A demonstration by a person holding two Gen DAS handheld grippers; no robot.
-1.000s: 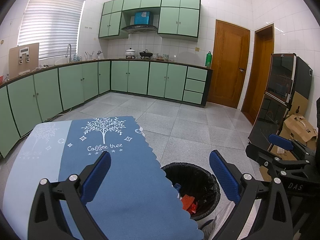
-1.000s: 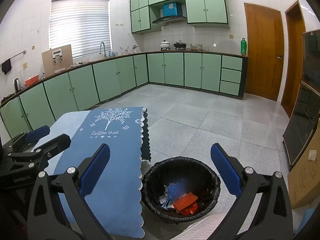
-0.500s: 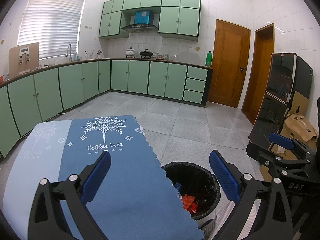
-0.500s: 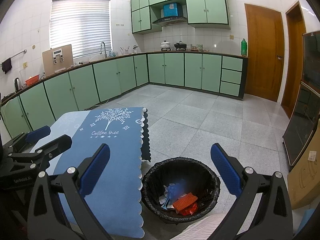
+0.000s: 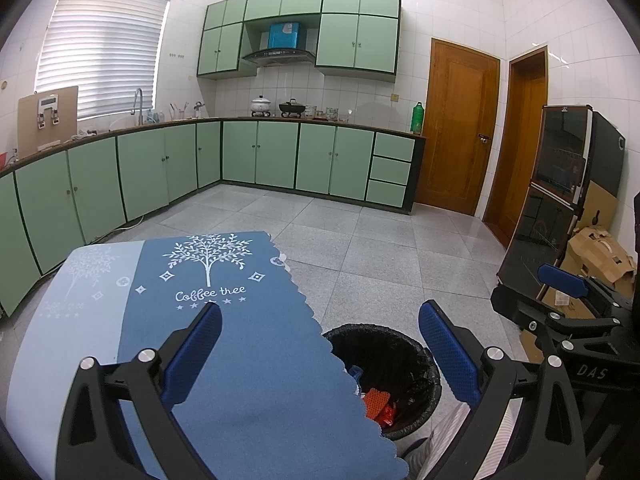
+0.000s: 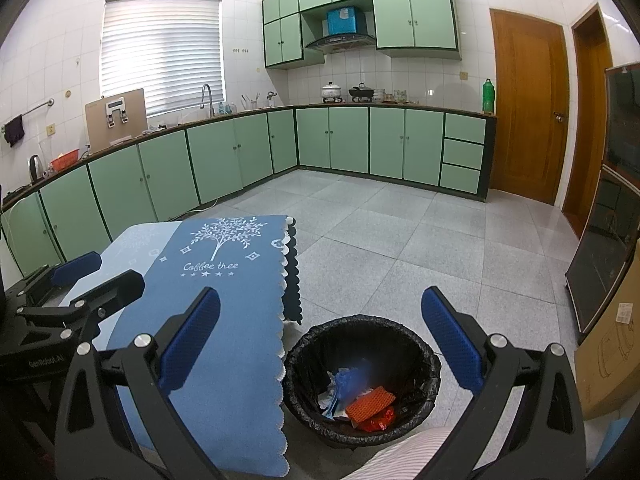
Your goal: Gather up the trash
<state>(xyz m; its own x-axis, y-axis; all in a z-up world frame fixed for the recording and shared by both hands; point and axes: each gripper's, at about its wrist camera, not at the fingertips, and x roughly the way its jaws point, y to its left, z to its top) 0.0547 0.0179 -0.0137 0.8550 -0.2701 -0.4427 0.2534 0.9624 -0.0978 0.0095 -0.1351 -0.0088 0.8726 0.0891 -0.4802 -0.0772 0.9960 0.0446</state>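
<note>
A round bin with a black liner (image 6: 362, 376) (image 5: 384, 364) stands on the floor beside the table. Inside lie an orange wrapper (image 6: 370, 402), a red wrapper (image 6: 378, 420) and blue and white scraps (image 6: 344, 384). My right gripper (image 6: 320, 336) hangs open above the bin and the table's edge, nothing between its fingers. My left gripper (image 5: 320, 348) is open too, held over the blue cloth with nothing in it. Each gripper shows in the other's view: the right one (image 5: 568, 300) at the right edge, the left one (image 6: 80, 280) at the left.
The table carries a blue "Coffee tree" cloth (image 5: 224, 320) (image 6: 224, 280) with a scalloped edge. Green cabinets (image 6: 320, 144) line the far walls. A dark glass cabinet (image 5: 560, 192) and cardboard boxes (image 5: 600, 256) stand at the right. A striped sleeve (image 6: 400, 456) shows at the bottom.
</note>
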